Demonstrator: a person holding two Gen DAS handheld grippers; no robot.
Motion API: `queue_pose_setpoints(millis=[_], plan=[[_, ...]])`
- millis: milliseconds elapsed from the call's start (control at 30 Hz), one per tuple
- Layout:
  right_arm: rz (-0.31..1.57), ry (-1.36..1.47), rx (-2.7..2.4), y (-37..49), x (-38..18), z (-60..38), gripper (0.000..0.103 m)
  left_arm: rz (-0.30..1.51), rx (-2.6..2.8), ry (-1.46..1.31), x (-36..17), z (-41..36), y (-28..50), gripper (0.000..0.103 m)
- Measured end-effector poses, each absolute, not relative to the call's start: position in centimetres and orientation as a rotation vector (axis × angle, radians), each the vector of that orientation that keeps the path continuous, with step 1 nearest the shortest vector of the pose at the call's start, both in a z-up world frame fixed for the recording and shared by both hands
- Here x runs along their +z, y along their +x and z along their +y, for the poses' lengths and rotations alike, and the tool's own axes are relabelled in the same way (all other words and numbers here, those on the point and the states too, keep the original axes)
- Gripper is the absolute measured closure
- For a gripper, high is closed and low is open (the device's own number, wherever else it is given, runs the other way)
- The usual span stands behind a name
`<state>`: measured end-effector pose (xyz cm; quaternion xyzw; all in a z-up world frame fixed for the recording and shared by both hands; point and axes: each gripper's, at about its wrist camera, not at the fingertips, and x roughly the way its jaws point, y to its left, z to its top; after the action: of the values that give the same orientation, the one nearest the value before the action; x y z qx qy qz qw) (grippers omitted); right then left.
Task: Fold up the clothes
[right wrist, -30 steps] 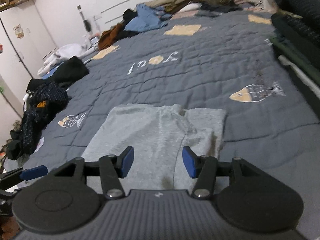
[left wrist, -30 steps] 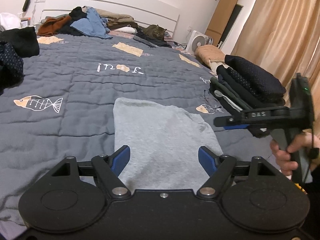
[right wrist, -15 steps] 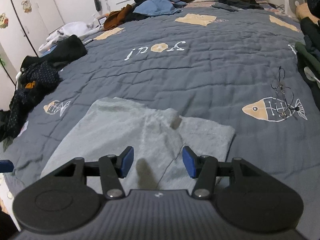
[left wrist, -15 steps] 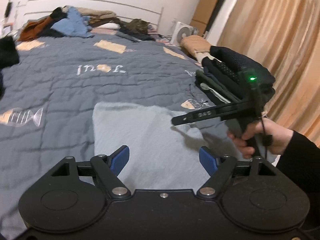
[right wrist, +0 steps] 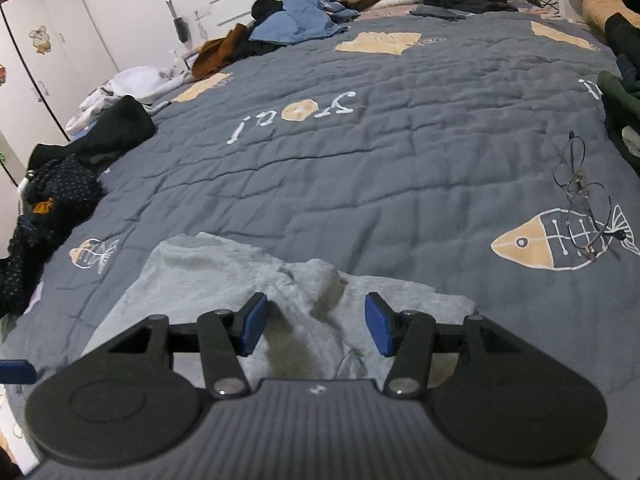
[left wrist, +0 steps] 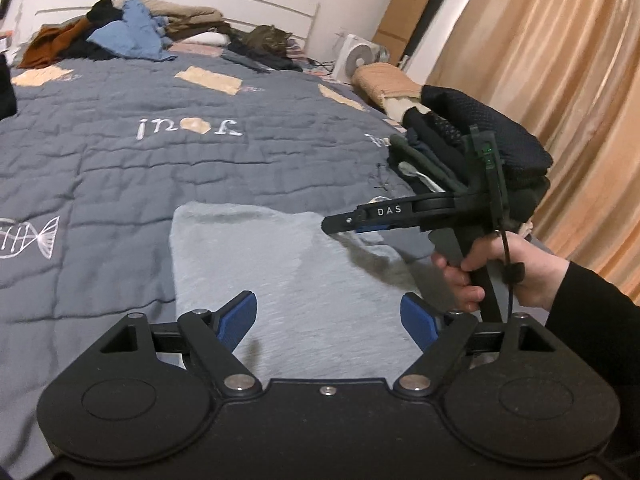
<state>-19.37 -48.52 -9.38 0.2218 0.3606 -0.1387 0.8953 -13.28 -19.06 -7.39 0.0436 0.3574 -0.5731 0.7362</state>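
On the bed (right wrist: 400, 152) a stack (left wrist: 472, 160) sits folded; the grey garment (left wrist: 288, 280) lies half-folded, piles (right wrist: 296, 20) wait. Both hand-held grippers, left (left wrist: 328, 316) and right (right wrist: 316, 322), hover spread, empty.

You can read "DAS" in white letters on the side of the right gripper (left wrist: 384, 218). The quilt (right wrist: 400, 152) carries white stitched lettering, upside down and not legible.

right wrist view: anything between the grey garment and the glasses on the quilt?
Nothing: only bare quilt separates the grey garment from the glasses, right wrist view.
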Motion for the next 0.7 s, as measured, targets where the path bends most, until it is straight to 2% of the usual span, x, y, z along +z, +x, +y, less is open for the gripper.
queue_pose_setpoints(millis=[333, 367, 433, 500, 700], plan=[[0.757, 0.434, -0.333, -17.9, -10.7, -47.8, 0.051, 0.794, -1.233, 0.089, -7.3, -18.2, -12.8, 0.025], [0.753, 0.425, -0.343, -17.8, -10.8, -47.6, 0.054, 0.797, -1.228, 0.092, -7.3, -18.2, -12.7, 0.025], [0.758, 0.405, -0.328, -17.7, -10.6, -47.1, 0.066, 0.798, -1.222, 0.096, -7.4, -18.2, -12.7, 0.025], [0.758, 0.384, -0.317, -17.6, -10.3, -46.6, 0.084, 0.796, -1.216, 0.1, -7.3, -18.2, -12.6, 0.025], [0.671, 0.307, -0.342, -18.1, -7.9, -45.7, 0.1, 0.794, -1.21, 0.104, -7.4, -18.3, -12.6, 0.025]])
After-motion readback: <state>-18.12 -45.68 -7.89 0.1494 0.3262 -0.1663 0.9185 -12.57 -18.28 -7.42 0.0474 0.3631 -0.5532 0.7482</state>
